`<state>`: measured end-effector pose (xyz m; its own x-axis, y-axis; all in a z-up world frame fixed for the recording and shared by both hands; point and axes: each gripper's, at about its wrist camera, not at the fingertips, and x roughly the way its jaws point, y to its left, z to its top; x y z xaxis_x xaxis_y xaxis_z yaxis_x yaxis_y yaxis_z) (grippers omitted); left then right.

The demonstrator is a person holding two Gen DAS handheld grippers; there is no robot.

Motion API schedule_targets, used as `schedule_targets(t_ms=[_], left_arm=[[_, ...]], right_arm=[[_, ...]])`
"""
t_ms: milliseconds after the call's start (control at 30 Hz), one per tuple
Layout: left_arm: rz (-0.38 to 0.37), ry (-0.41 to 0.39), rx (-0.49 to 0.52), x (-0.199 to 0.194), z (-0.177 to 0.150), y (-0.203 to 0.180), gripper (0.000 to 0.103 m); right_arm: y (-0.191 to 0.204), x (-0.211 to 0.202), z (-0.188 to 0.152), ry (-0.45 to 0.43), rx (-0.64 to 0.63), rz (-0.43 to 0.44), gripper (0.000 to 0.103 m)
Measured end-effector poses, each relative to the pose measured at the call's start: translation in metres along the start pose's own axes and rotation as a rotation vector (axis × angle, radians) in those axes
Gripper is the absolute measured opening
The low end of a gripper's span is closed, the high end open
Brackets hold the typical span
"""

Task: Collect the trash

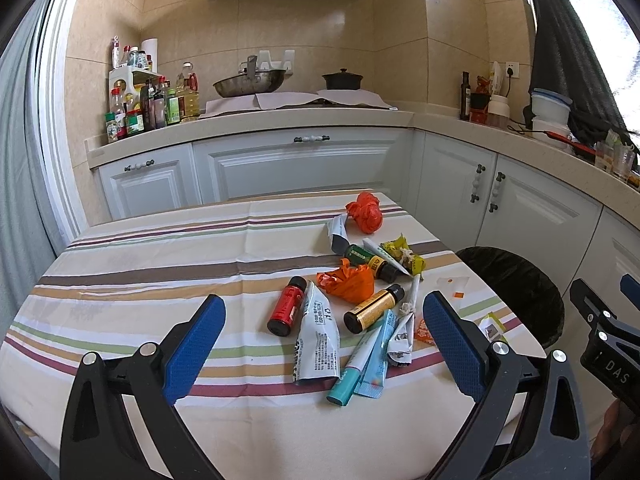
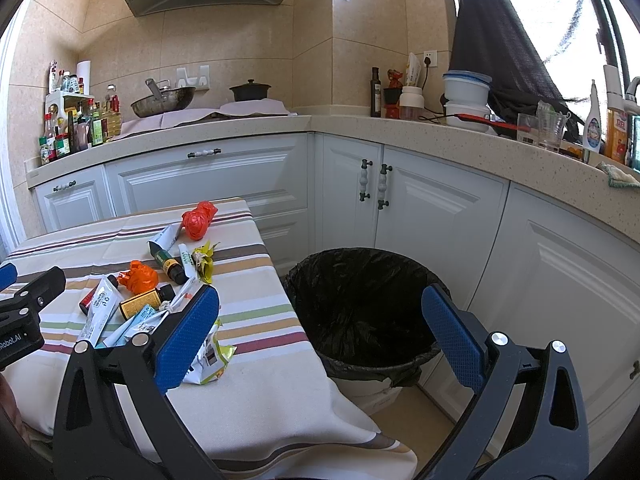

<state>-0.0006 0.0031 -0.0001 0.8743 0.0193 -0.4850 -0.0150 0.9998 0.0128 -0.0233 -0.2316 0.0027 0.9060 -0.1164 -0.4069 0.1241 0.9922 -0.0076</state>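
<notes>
Trash: we see bottles, tubes, wrappers and crumpled orange bags scattered on the striped tablecloth [image 1: 140, 272], none yet in the bin [image 2: 360, 280].
Left gripper [image 1: 324, 332]: we hold its fingers spread wide and empty, hovering over the near end of the pile.
Nearest piece: the amber bottle [image 1: 374, 309] lies just ahead between those fingers, beside the red bottle [image 1: 287, 306]; its long axis runs diagonally, cap pointing away to the right.
Right gripper [image 2: 320, 328]: we hold it spread and empty too, facing the bin beside the table's right edge.
Judgement: we think the left hand is nearer the pile, and its fingers need turning to close across the bottle.
</notes>
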Motion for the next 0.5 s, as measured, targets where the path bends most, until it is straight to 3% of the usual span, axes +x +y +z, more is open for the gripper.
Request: schedule_targets(t_ms=[500], left_arm=[[0.0, 0.001, 0.0, 0.0004, -0.0007, 0.0004, 0.096]], right_arm=[[-0.001, 0.0002, 0.0002, 0.001, 0.0, 0.0, 0.099]])
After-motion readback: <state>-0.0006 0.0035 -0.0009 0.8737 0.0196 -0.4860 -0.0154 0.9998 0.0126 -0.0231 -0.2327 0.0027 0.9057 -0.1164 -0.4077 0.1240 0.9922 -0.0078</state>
